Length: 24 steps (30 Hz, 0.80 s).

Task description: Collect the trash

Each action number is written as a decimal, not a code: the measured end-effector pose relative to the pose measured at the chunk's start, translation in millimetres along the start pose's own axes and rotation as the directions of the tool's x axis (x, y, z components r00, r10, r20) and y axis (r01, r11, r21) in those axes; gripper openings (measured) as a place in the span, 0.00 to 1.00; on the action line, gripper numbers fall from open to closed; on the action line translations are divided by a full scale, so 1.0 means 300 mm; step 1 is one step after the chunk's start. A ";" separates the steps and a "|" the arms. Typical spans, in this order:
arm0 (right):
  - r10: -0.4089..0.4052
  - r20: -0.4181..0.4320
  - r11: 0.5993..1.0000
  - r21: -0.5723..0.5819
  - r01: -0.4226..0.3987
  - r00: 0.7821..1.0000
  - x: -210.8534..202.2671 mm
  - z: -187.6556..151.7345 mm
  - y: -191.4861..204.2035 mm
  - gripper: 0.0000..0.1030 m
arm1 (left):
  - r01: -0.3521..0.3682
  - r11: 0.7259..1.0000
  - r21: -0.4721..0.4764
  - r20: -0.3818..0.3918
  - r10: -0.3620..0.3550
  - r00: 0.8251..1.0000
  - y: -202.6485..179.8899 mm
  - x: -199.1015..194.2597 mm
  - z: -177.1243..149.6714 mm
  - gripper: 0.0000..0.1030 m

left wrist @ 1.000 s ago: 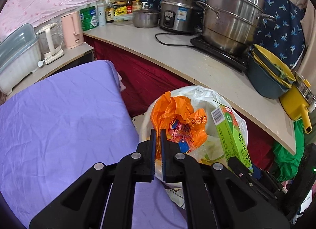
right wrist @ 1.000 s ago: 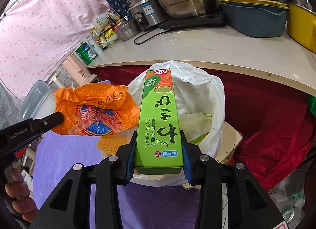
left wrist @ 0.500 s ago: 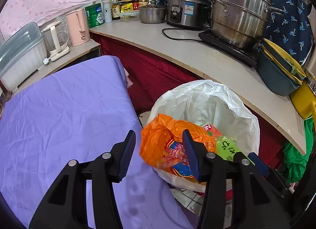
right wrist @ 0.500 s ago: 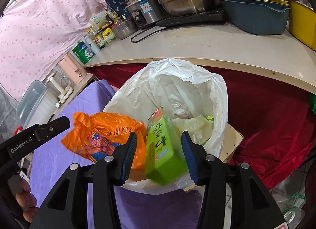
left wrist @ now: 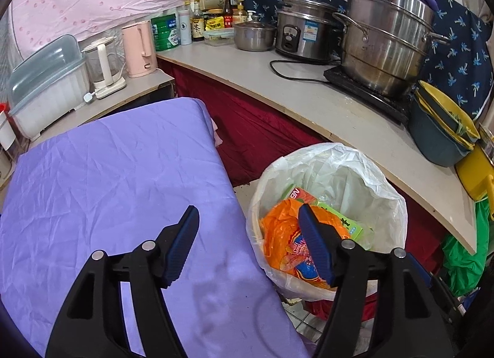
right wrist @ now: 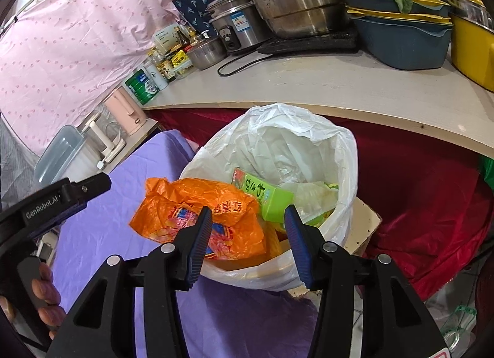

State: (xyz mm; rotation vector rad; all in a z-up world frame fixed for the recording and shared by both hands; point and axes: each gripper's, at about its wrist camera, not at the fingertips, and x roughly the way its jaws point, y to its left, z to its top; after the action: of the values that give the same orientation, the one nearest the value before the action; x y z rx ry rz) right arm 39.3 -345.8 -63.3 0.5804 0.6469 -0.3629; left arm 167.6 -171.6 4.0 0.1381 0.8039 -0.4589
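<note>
A bin lined with a white plastic bag [left wrist: 364, 169] [right wrist: 296, 138] stands beside the purple-covered table [left wrist: 108, 179]. An orange plastic bag [left wrist: 284, 240] [right wrist: 216, 206] and a green carton [left wrist: 342, 222] [right wrist: 265, 194] lie inside it. My left gripper [left wrist: 248, 231] is open and empty, above the table edge and the bin's left rim. My right gripper [right wrist: 248, 228] is open and empty, just above the bin's near rim. The left gripper also shows at the left of the right wrist view [right wrist: 61, 200].
A counter [left wrist: 339, 111] with steel pots [left wrist: 386, 40], a rice cooker [left wrist: 302, 30], bottles and stacked basins [left wrist: 441, 132] curves behind the bin. A red cloth [right wrist: 416, 191] hangs below it. A pink kettle [left wrist: 139, 49] and a plastic box [left wrist: 46, 80] stand at the far left.
Both grippers opened. The orange bag and the green carton dropped from them into the bin, and both grippers drew back a little.
</note>
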 end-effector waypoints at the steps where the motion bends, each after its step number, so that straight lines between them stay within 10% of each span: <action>1: 0.002 -0.001 1.000 -0.004 -0.002 1.000 -0.001 -0.002 0.007 0.47 | 0.001 1.000 -0.006 0.004 -0.001 1.000 0.009 -0.009 0.004 0.61; 24: -0.023 -0.019 0.991 -0.130 0.020 1.000 -0.070 -0.062 0.093 0.65 | -0.104 0.994 0.045 0.007 0.104 0.995 0.038 -0.079 -0.132 0.74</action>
State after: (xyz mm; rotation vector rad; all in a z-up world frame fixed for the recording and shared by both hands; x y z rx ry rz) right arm 28.6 -309.6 -50.7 0.4534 0.6912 -0.3324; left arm 132.3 -141.9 -6.9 0.2199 0.7784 -0.3786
